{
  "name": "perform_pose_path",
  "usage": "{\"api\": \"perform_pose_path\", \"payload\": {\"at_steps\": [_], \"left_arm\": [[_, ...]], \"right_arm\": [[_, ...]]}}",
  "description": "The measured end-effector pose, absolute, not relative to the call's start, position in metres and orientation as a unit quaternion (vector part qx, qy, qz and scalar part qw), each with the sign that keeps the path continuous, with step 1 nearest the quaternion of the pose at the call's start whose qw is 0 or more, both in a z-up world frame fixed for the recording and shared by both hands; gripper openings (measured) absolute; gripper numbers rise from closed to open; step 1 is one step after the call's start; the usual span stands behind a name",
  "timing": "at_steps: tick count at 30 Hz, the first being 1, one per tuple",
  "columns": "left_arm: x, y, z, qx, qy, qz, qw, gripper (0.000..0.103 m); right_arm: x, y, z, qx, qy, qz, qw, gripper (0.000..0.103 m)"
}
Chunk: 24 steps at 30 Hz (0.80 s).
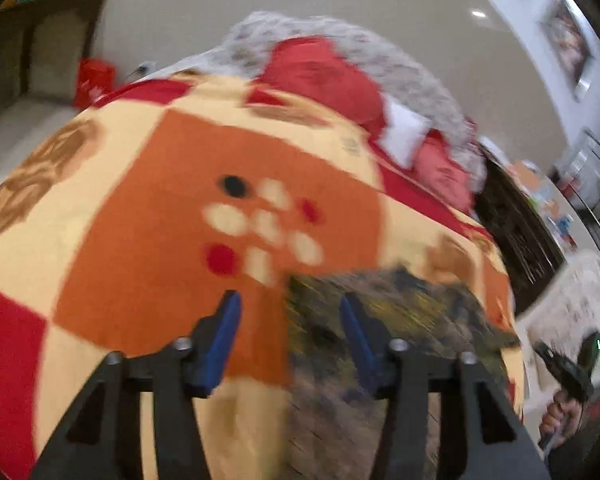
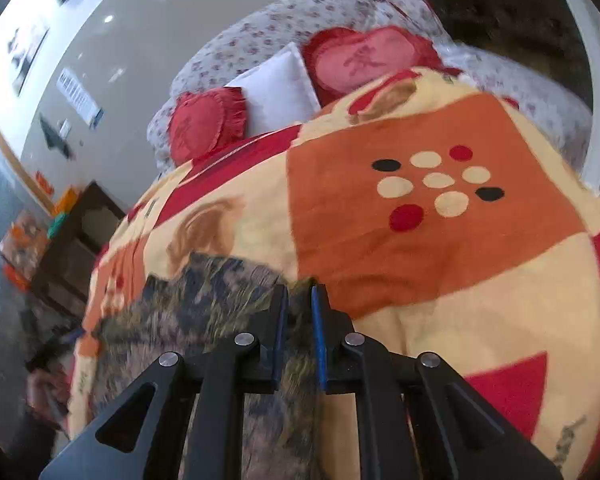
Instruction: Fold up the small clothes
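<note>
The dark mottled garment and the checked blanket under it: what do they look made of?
The dark mottled garment looks like soft, matte woven or knit cloth; it lies limp and creased, though blur hides the weave. The checked blanket looks like plush, matte fleece: soft-edged printed blocks, rounded folds, no shine.

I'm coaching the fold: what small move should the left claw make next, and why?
Probably lower the left claw and close on the mottled brown-and-yellow garment: its jaws stand open above the garment's edge, while the right claw is shut at it.
</note>
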State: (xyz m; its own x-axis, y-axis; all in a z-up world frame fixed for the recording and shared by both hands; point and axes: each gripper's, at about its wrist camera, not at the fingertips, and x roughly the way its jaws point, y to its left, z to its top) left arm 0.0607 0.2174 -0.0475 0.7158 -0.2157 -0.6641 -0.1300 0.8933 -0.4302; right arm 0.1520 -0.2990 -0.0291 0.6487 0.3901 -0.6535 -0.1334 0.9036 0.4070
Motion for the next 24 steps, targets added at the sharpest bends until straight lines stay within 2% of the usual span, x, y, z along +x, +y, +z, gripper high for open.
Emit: {"api": "perform_pose_path", "payload": {"at_steps": [3,7,10,13,19,24], "left_arm": [[0.042,0.160,-0.057,-0.175,0.389,-0.059,0.903,0.027],[0.032,0.126,-0.097,-0.111,0.417,-0.020,0.902,0.025],[0.022,0.141,-0.117,-0.137,0.411,-0.014,0.901,0.018],[0.020,0.139,-0.119,-0.121,0.407,-0.009,0.905,0.017],[0.022,0.127,-0.107,-0.104,0.419,0.012,0.902,0.018],[0.053,0.114,-0.086,-0.094,0.432,0.012,0.897,0.022]], "right_arm": [[0.131,-0.259,-0.033,0.121,0.386,0.148,0.902,0.005],[0.109,-0.209,-0.065,0.072,0.404,0.140,0.901,0.005],[0.105,-0.200,-0.100,0.030,0.442,0.106,0.890,0.002],[0.094,-0.205,-0.107,0.008,0.400,0.124,0.908,0.003],[0.094,-0.214,-0.106,0.027,0.409,0.141,0.901,0.005],[0.106,-0.194,-0.072,-0.015,0.405,0.106,0.908,0.008]]}}
